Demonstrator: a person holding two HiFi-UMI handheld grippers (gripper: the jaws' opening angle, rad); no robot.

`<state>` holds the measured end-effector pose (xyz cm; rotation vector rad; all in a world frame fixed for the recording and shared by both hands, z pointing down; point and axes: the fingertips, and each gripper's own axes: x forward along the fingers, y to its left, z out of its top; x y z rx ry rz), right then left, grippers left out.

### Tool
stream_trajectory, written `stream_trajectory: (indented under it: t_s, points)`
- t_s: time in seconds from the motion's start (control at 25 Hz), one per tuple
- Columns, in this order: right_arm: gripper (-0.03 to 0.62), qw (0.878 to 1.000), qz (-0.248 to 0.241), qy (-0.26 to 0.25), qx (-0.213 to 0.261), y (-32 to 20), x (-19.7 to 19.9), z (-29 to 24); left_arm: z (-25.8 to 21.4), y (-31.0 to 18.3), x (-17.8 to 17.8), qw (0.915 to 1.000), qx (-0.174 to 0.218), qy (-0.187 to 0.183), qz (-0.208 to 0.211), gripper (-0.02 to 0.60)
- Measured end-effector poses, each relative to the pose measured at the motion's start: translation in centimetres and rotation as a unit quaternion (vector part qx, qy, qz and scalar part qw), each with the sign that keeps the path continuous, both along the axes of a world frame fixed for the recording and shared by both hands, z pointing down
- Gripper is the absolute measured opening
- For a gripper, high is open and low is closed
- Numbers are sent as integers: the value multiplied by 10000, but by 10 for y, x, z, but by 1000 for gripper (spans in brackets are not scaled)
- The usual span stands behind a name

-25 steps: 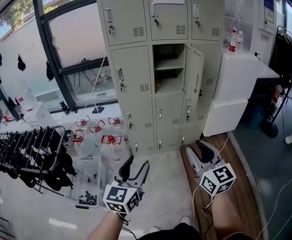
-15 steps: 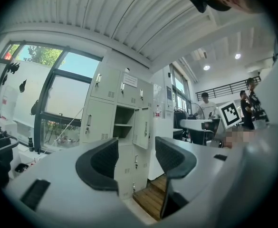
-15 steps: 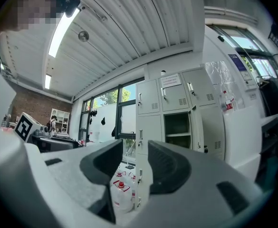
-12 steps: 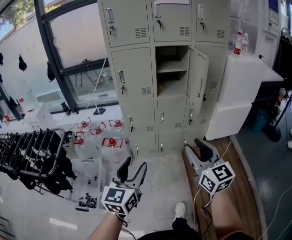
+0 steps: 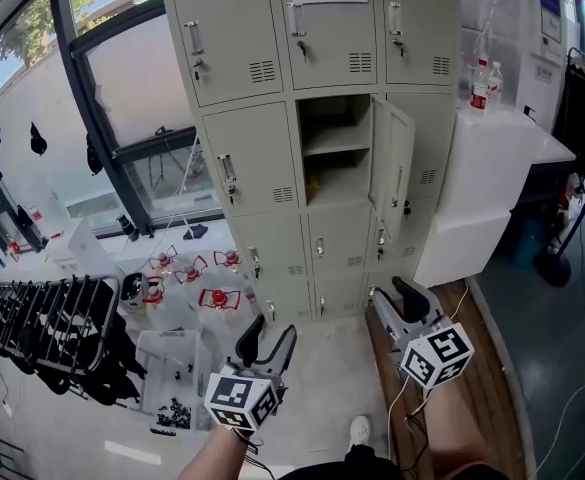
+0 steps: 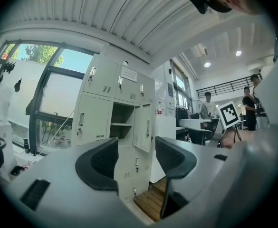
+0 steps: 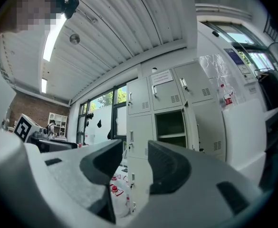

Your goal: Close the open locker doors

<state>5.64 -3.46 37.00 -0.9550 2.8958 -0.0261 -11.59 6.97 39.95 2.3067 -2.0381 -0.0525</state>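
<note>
A grey bank of lockers [image 5: 272, 58] stands ahead against the wall. One middle-row compartment [image 5: 334, 148] is open, with a shelf inside, and its door [image 5: 390, 168] swings out to the right. The same open door [image 6: 143, 126] shows in the left gripper view, and the open compartment [image 7: 170, 127] in the right gripper view. My left gripper [image 5: 267, 345] is low in the head view, open and holding nothing. My right gripper [image 5: 394, 298] is beside it, also open and holding nothing. Both are well short of the lockers.
Clear water jugs with red caps [image 5: 212, 298] lie on the floor left of the lockers. A black wire rack [image 5: 47, 323] stands at the far left. A white cabinet [image 5: 492, 168] with bottles [image 5: 484, 85] on top sits right of the lockers. Wooden boards [image 5: 482, 368] lie at right.
The view has moved closer to the lockers and shifted a little; the open door now looks larger. Both grippers keep about the same place in the view.
</note>
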Motion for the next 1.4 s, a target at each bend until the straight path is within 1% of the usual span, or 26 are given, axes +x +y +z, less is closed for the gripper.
stream_trajectory:
  t_s: [0.32,0.56,0.84,1.16,1.4]
  points:
    - [152,9999,31,-37,-137,-74,14,11,6,-72,12,10000,-80,18,-2,239]
    - [152,9998,-57,-19,-167,-125,19,10,7,-122,18,9999,-115,70,-82,239]
    - [152,9996,-177,-79,-181,-179,36,10,6,-175,38,9998,-97,38,-167,239]
    - [152,9992,-326,-76,-232,-222,50,13,1,-223,59,9998,-79,-3,-190,239]
    - [152,9991,-311,-158,-226,-244,54,9,-5,-246,64,9998,-31,-73,-166,239]
